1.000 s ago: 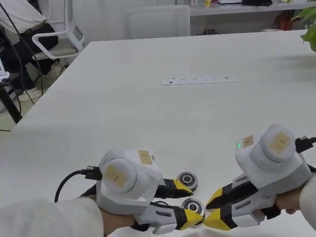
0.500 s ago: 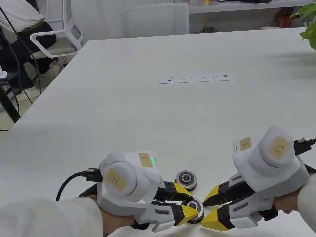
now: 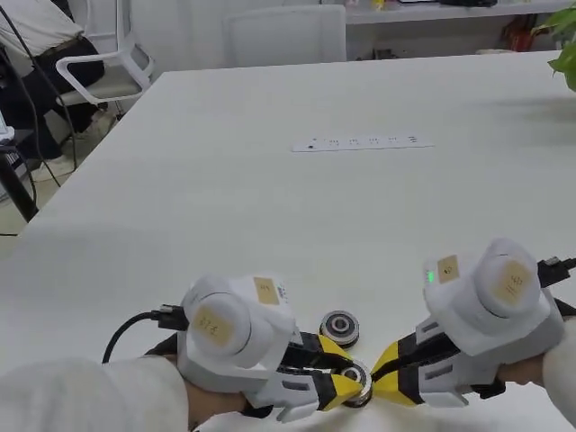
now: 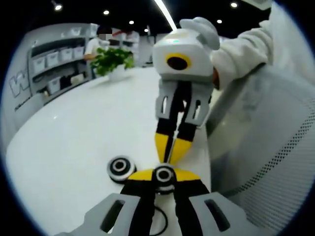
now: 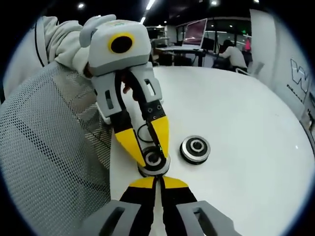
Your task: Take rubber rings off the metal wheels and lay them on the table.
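On the worktop point(image 3: 270, 207) 1 wheel point(image 5: 153, 158) is clasped by the left hand-held gripper point(image 3: 346, 369), with the right hand-held gripper point(image 3: 380, 383) closed at its rim; the other wheel point(image 3: 340, 326) is judged not yet handled.

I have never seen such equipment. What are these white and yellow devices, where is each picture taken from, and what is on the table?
No robot here: a person holds a two-jaw clamp in each hand. One picture comes from a headset camera looking down; the round two come from cameras riding on the clamps. On the table lie a power strip and a loose wheel. The left hand-held gripper clamps a second wheel; the right hand-held gripper, jaws shut, is at its rim.
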The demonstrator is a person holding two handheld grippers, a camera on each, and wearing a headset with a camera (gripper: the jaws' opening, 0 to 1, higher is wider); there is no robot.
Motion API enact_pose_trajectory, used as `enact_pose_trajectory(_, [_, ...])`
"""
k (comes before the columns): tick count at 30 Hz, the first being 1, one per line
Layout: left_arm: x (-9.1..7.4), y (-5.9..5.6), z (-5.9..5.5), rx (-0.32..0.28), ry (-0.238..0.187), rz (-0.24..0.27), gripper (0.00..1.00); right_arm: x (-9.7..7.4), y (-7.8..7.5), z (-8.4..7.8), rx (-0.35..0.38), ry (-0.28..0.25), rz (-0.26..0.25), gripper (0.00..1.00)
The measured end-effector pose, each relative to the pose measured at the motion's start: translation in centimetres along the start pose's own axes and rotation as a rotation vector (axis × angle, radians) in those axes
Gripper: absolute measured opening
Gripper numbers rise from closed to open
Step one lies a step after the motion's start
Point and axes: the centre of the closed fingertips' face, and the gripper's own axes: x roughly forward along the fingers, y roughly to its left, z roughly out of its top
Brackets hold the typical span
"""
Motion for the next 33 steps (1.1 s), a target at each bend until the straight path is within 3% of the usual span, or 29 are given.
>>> enact_pose_trajectory(5, [-0.1, 0.0, 0.0, -0.008, 0.000, 0.003, 0.14, 0.0, 0.1, 0.0, 0.005, 0.009, 0.001, 0.00])
enact_pose_trajectory(8, [-0.1, 0.0, 0.1, -0.008, 0.000, 0.002, 0.14, 0.0, 0.0, -0.1, 0.051, 0.017, 0.002, 0.00])
enact_pose_trajectory(19, [-0.1, 0.1, 0.1, -0.003, 0.002, 0.000, 0.14, -0.6, -0.3, -0.2, 0.285, -0.010, 0.019, 0.00])
enact_pose_trajectory(20, [-0.1, 0.1, 0.1, -0.003, 0.002, 0.000, 0.14, -0.6, -0.5, 0.0, 0.292, -0.020, 0.019, 0.00])
enact_pose_trajectory(22, [-0.1, 0.1, 0.0, -0.001, 0.003, 0.002, 0.14, -1.0, -0.6, 0.2, 0.396, -0.049, 0.033, 0.00])
enact_pose_trajectory(25, [-0.1, 0.1, 0.0, 0.000, 0.003, 0.002, 0.14, -1.2, -0.7, 0.8, 0.468, -0.089, 0.053, 0.00])
enact_pose_trajectory(33, [-0.1, 0.2, 0.0, 0.022, 0.012, 0.002, 0.14, -1.1, -0.5, 1.0, 0.503, -0.100, 0.059, 0.00])
